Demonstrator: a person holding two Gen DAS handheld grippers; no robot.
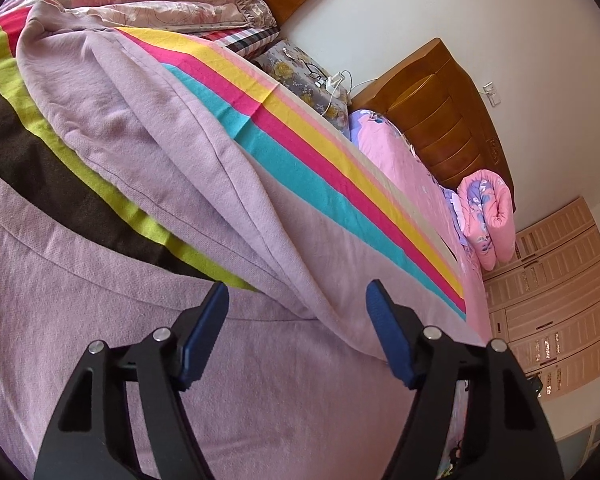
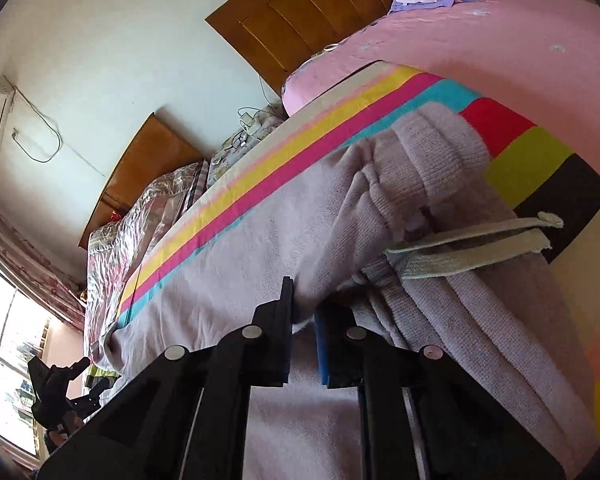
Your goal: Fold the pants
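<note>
Two grippers are at work on the lilac knit pants (image 1: 148, 128), which lie spread over the striped blanket (image 1: 300, 160) on your bed. Your left gripper (image 1: 298, 308) hovers just above the fabric with its jaws wide apart, holding nothing; a folded ridge of pant leg runs away from between the blue pads (image 1: 392, 340) toward the far pillows. Your right gripper (image 2: 303, 316) has its jaws nearly together, clamped on a bunched edge of the pants near the ribbed waistband (image 2: 432, 152). The pale drawstring (image 2: 472, 248) lies loose across the cloth just beyond that grip. A pink quilt (image 1: 488, 220) sits rolled by the wooden headboard (image 1: 440, 120), well apart from the pants.
</note>
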